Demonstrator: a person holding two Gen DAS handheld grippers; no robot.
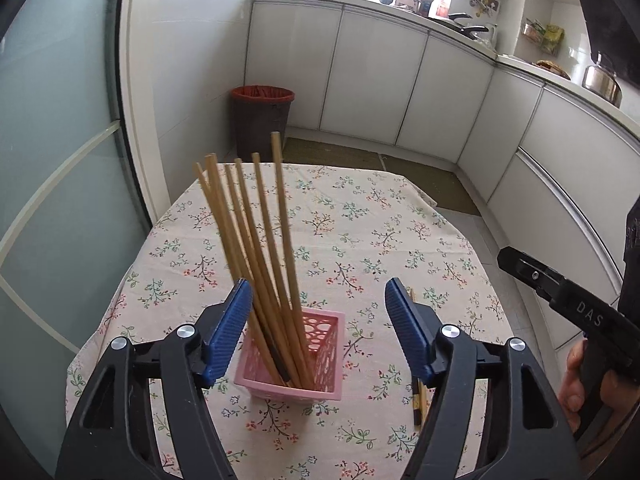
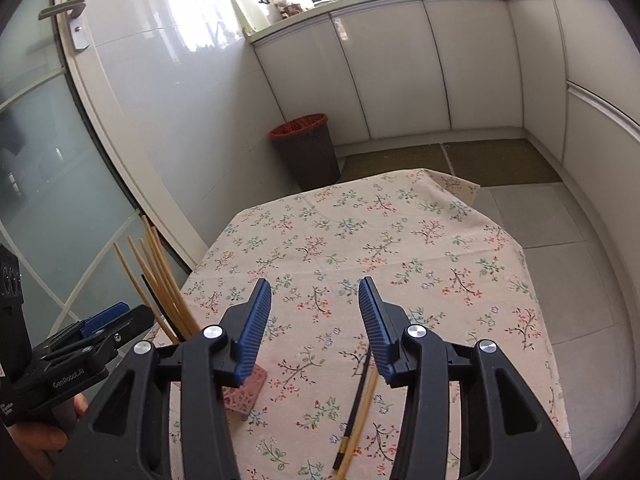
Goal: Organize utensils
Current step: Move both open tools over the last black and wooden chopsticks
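A pink perforated holder (image 1: pixel 316 354) stands on the floral tablecloth (image 1: pixel 360 232) and holds several wooden chopsticks (image 1: pixel 256 236) leaning away from me, plus one dark one. My left gripper (image 1: pixel 318 304) is open, its blue pads on either side of the holder, just above it. Two loose chopsticks (image 2: pixel 358 412), one dark and one wooden, lie on the cloth. My right gripper (image 2: pixel 314 304) is open and empty, hovering above them. The holder's corner (image 2: pixel 246 394) and its chopsticks (image 2: pixel 160 280) show at the left of the right wrist view. The loose pair (image 1: pixel 418 400) is partly hidden behind my left gripper's right finger.
A dark bin with a red liner (image 1: pixel 262 120) stands on the floor beyond the table. White cabinets (image 1: pixel 400 92) run along the back and right. A glass door (image 1: pixel 52 160) is at the left. The right gripper's body (image 1: pixel 560 300) reaches in from the right.
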